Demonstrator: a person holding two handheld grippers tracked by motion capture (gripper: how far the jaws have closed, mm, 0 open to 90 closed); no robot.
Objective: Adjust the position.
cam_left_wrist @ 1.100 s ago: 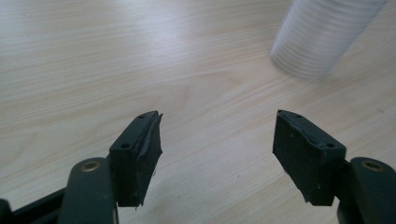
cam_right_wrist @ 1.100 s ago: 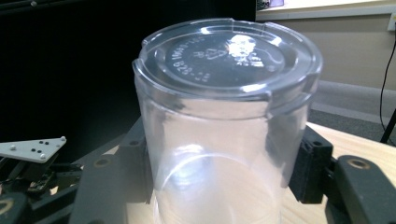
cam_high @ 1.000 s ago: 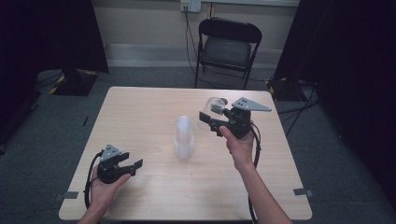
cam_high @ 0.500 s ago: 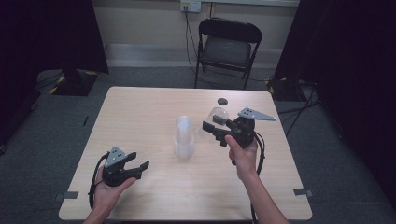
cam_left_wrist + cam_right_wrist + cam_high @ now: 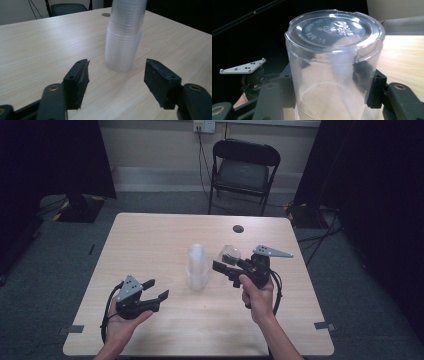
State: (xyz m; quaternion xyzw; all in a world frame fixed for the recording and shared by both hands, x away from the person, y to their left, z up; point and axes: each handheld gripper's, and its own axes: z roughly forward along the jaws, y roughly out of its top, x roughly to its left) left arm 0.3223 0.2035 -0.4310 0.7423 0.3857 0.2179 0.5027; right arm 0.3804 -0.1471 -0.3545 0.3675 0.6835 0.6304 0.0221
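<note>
Right claw (image 5: 220,268) is clamped on a single clear cup (image 5: 230,254), pads on opposite sides of its wall. Earlier frames are given, so worth noting: the jaws have just been closing, with the cup between them. The cup is held above the surface (image 5: 150,235), just right of the cup stack (image 5: 197,267).

Left claw (image 5: 156,290) is released, nothing between the jaws. It sits low on the near left, aimed at the stack (image 5: 125,37) and apart from it.

Risks, as I judge them:
- Thin plastic wall. More squeeze could buckle or crack it, or pop the cup out of the pads.
- The stack is tall, light and unsupported. A nudge from the cup or either claw could tip it or slide it.
- If the cup goes back on the stack off-axis, the rim would catch and shove the stack over.

Orientation: in the right gripper view the cup's (image 5: 332,65) closed base faces away from the claw and the open mouth faces back toward the hand. The long axis runs along the jaws, tilted up rather than vertical. The stack's axis is upright.
</note>
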